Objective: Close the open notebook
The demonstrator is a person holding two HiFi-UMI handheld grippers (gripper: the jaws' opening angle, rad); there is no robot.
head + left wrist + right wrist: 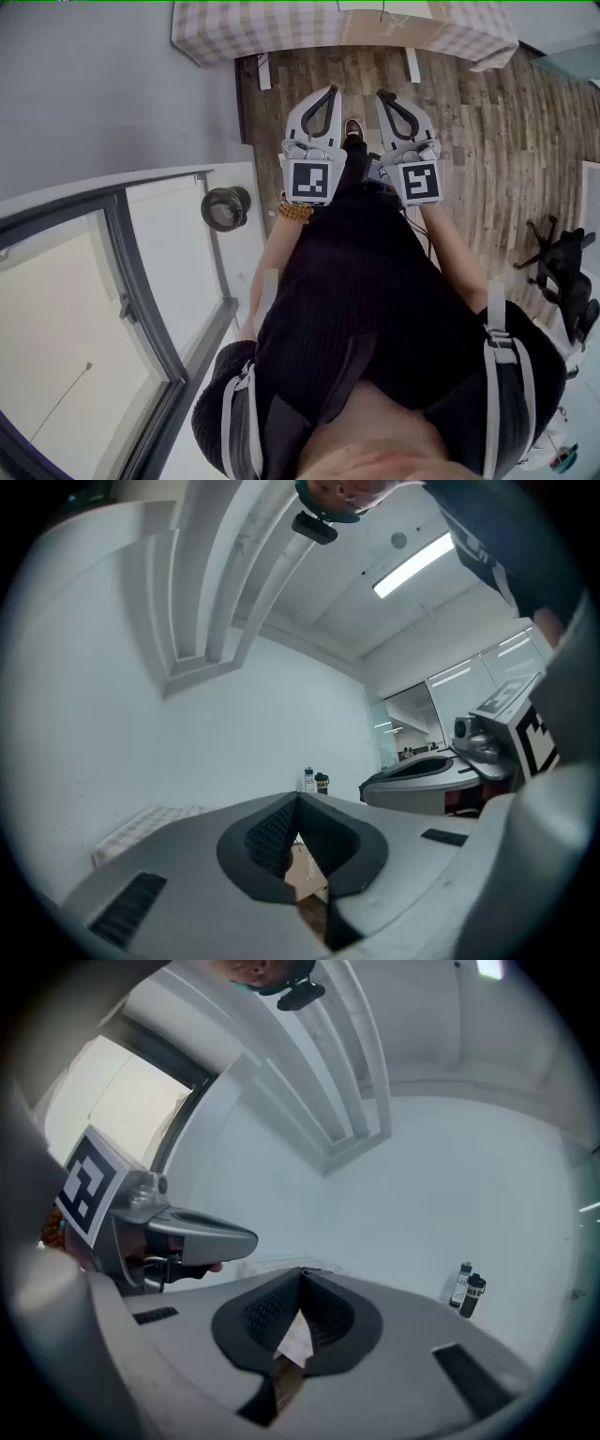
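— How far along are we with the notebook?
— We judge nothing is done yet. No view shows a notebook, so all the closing is left. We stand well short of the far table (pixel 281 28).
— What do we count?
— One table. Two tongs, left gripper (pixel 331 91) and right gripper (pixel 382 94), both clenched on nothing. Two bottles (pixel 466 1290), far off.

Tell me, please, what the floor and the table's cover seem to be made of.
Floor: wood or wood-look laminate, matte brown; grain and staggered plank seams show. Table cover: probably woven cloth, beige-and-white check; its edges seem to drape over the tabletop.
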